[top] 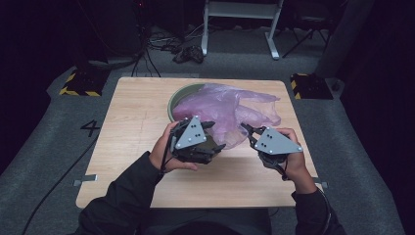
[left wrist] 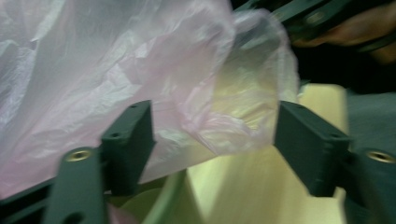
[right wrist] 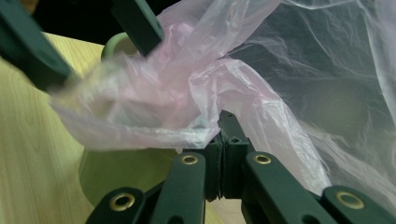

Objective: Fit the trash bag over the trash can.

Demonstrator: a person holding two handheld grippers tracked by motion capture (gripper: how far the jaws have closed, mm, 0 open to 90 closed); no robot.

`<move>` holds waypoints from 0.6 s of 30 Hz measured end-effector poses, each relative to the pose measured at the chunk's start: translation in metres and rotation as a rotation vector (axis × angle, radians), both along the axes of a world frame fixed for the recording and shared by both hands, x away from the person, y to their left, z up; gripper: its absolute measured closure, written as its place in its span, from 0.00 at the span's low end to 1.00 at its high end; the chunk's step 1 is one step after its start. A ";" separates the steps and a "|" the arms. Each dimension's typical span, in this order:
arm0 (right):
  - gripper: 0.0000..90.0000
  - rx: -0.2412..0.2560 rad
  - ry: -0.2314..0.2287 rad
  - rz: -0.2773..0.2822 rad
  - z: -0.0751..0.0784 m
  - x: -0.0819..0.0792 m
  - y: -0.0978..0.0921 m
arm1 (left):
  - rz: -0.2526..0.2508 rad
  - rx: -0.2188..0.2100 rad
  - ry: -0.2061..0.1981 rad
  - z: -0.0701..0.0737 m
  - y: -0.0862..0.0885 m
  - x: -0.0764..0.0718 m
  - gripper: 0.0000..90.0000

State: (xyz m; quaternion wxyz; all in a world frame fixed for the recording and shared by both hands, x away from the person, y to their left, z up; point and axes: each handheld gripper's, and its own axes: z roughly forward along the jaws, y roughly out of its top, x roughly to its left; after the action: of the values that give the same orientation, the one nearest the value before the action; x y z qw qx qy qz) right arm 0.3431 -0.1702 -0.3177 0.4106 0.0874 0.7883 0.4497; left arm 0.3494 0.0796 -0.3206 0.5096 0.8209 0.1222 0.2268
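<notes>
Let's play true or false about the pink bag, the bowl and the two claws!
1. The right claw is shut on the pink plastic bag. True.
2. The left claw is shut tight on the bag. False: its jaws stand wide apart, with a fold of the bag between them.
3. The bag lies over a green bowl. True.
4. The bowl sits on the floor. False: it stands on the wooden table.
5. The bag is dark blue. False: it is see-through pink.
</notes>
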 end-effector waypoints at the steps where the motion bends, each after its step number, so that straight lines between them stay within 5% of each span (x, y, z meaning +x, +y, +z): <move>1: 0.99 0.000 0.001 0.001 0.000 0.000 0.000 | 0.017 0.009 0.001 -0.002 -0.003 0.002 0.44; 10: 0.99 0.023 0.000 0.011 -0.002 -0.006 -0.004 | 0.062 0.071 -0.056 -0.006 0.000 0.009 0.94; 18: 0.99 0.034 0.008 0.022 -0.006 -0.008 -0.004 | 0.055 0.057 -0.088 -0.001 0.021 0.001 1.00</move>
State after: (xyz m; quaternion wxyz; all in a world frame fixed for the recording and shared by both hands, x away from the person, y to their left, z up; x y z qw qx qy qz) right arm 0.3347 -0.1741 -0.3239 0.4009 0.0877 0.7832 0.4671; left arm 0.3508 0.1004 -0.3217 0.4845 0.8206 0.1157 0.2802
